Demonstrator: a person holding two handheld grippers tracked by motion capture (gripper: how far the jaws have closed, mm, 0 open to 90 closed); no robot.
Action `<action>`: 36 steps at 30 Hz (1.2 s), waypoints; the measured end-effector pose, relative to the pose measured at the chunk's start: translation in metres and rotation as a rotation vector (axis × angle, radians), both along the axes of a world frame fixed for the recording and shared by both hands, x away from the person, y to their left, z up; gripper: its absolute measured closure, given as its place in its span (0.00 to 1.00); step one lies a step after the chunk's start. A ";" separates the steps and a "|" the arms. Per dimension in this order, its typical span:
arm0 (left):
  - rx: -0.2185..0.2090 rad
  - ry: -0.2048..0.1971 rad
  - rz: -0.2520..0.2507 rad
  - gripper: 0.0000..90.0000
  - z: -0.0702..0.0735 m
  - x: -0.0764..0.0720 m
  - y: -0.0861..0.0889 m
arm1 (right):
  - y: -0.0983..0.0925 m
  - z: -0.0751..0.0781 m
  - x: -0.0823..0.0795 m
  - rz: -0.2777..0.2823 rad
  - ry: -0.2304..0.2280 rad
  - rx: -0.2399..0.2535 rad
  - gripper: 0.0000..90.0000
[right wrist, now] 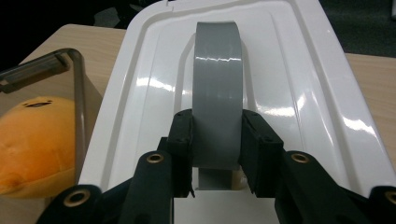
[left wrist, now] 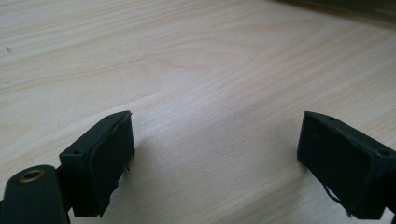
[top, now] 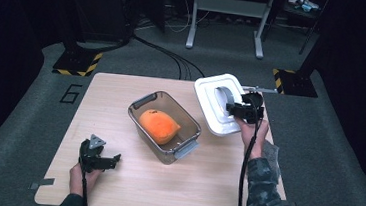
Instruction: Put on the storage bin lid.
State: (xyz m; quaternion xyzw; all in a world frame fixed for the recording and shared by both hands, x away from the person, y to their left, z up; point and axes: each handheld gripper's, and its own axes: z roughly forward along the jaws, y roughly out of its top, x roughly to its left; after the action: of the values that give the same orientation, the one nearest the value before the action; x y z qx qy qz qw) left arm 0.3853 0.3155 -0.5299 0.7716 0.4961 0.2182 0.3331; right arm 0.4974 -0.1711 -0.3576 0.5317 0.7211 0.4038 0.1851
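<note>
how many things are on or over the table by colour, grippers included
white: 1, the lid with its grey handle
clear grey: 1, the container
orange: 1, the plush toy inside it
black: 2, left gripper, right gripper
total: 5

- High view is pretty dim overall: the table [top: 129, 178] is the one lit patch, the floor around it goes murky grey, and both side edges sink into near black.
- It's also soft and a bit grainy, fine detail smeared.
- Right gripper view has hot glare streaks on the glossy white lid [right wrist: 299, 93] and a thin highlight across its grey handle [right wrist: 217, 93], so light's from above.
- Left gripper view is evenly bright, with soft shadows under the fingers [left wrist: 109, 158]; nearest parts slightly blurry.
</note>
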 end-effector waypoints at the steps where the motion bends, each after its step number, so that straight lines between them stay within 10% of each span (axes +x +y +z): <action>1: 0.001 0.000 0.000 0.12 0.000 0.000 0.000 | 0.002 0.002 -0.001 0.003 -0.003 0.003 0.74; 36: -0.007 -0.008 0.013 0.12 -0.001 -0.001 -0.001 | 0.093 0.010 -0.024 0.230 -0.007 0.006 0.74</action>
State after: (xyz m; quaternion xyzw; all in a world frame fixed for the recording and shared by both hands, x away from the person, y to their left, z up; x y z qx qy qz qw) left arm 0.3847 0.3141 -0.5307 0.7663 0.5004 0.2216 0.3366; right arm 0.4730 -0.0785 -0.3479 0.4447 0.7754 0.4264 0.1383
